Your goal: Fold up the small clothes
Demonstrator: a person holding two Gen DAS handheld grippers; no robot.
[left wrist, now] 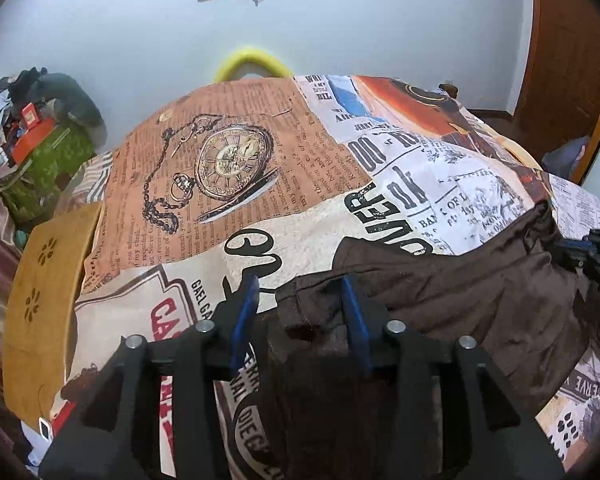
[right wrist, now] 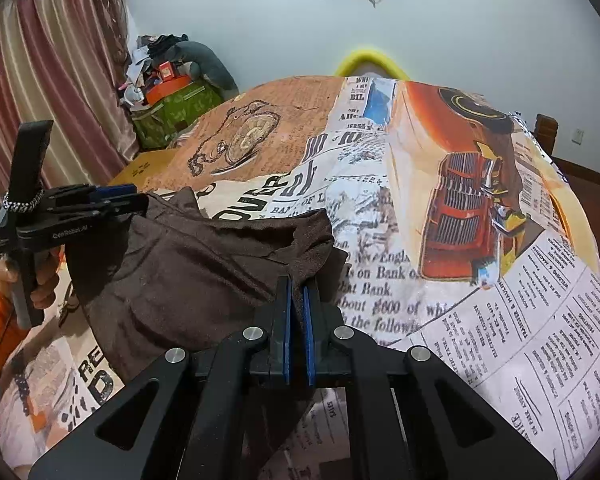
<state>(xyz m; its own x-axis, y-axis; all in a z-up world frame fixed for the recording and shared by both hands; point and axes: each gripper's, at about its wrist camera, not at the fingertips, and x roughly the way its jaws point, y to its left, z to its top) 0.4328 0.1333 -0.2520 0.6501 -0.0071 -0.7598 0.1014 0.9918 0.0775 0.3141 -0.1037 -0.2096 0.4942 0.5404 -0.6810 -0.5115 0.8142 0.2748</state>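
1. Printed cotton bedspread with newspaper and pocket-watch motifs [left wrist: 236,168]: the work surface, draped over a bed and domed by the fisheye lens. It offers a soft, slightly uneven base, so a fold is best pressed flat after it is laid.
2. Dark brown, thin, slightly shiny small garment [right wrist: 188,272]: it lies crumpled on the near part of the bedspread, stretched between the two tools, with its far edge rumpled and partly lifted. Judged step: taking hold of both near corners before the fold. Good practice is to draw the cloth taut and level first, so that loose ridges do not get trapped inside the fold.
3. Left gripper [left wrist: 300,300]: black frame with blue pads, jaws standing apart, straddling the garment's near left edge; fabric lies between them but is not pinched. It should close on a single edge only, low and close to the corner.
4. Right gripper [right wrist: 298,300]: black frame with blue pads, jaws pressed together on a raised fold of the brown cloth. Its hold looks bunched; a judged risk is uneven edges once the cloth is carried over.
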